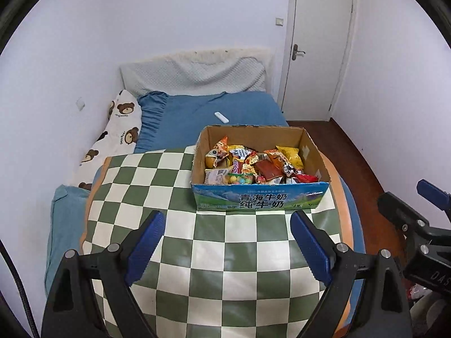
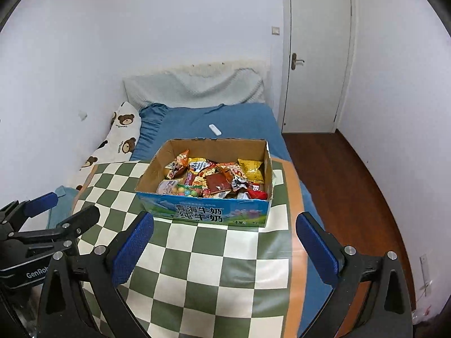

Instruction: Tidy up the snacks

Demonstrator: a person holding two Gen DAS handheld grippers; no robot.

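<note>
A blue bed (image 1: pixel 239 107) fills the room ahead of both grippers. On it lies a green and white checkered mat (image 1: pixel 174 186) that reaches under both grippers. A pillow with brown bears (image 1: pixel 118 132) lies far off to the left, by the wall.

A cardboard box (image 1: pixel 262 197) sits on the mat, just ahead of the left gripper (image 1: pixel 227 242) and a bit to its right. Its blue front says 青海牛奶 and 纯牛奶 in big letters. From the right gripper (image 2: pixel 224 242) the box is just ahead and a bit to the left.

The box is full of snack packs (image 1: pixel 253 166). A yellow bag (image 1: pixel 291 156) lies at the far right of the pile. A small bag of colored candy balls (image 1: pixel 239 179) lies at the near edge. A red pack shows letters that may be "dapp", but they are too small to read well.

A small white remote (image 1: pixel 221 117) lies on the bed past the box.

Both grippers are wide open with nothing between their blue pads. The side of the left gripper shows "GenRob" in the right camera.
</note>
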